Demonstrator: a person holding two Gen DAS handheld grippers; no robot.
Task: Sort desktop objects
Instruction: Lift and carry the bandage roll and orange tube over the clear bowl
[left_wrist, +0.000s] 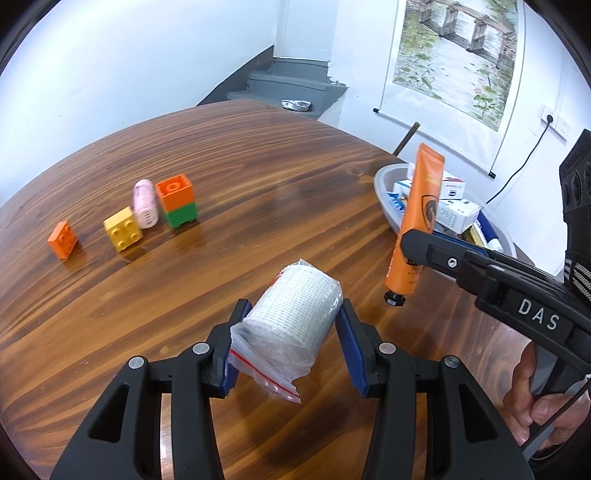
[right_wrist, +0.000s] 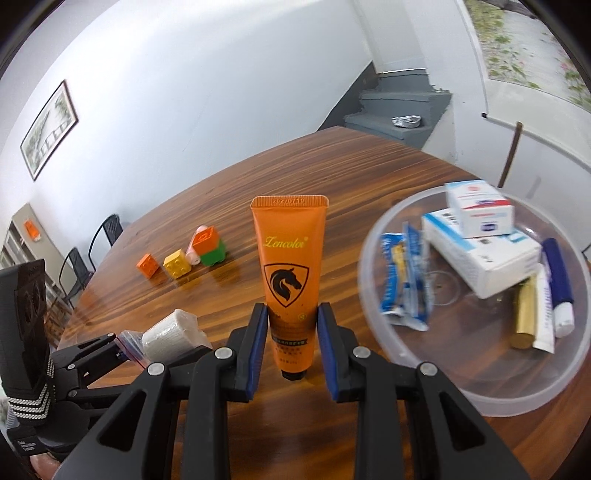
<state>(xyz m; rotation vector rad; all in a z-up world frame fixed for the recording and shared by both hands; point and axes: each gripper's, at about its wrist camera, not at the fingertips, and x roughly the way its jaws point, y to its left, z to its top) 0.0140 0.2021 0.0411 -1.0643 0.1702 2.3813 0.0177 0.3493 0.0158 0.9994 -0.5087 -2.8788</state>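
My left gripper (left_wrist: 291, 314) is shut on a white gauze roll in a clear zip bag (left_wrist: 293, 321), held above the wooden table (left_wrist: 258, 166). In the right wrist view my right gripper (right_wrist: 292, 317) is shut on an orange tube (right_wrist: 290, 266), cap end down, lifted off the table. The same tube (left_wrist: 421, 218) shows at the right of the left wrist view, in front of a clear plastic basin (left_wrist: 384, 184). The basin (right_wrist: 476, 391) lies just right of the tube and holds boxes, packets and small tubes. The gauze roll (right_wrist: 173, 336) sits low at the left.
A row of toys stands far left on the table: a flat orange brick (left_wrist: 63, 240), a yellow brick (left_wrist: 122, 229), a pink capsule-shaped toy (left_wrist: 145, 203) and an orange brick stacked on a green one (left_wrist: 177, 201). A person's hand (left_wrist: 535, 398) grips the right tool.
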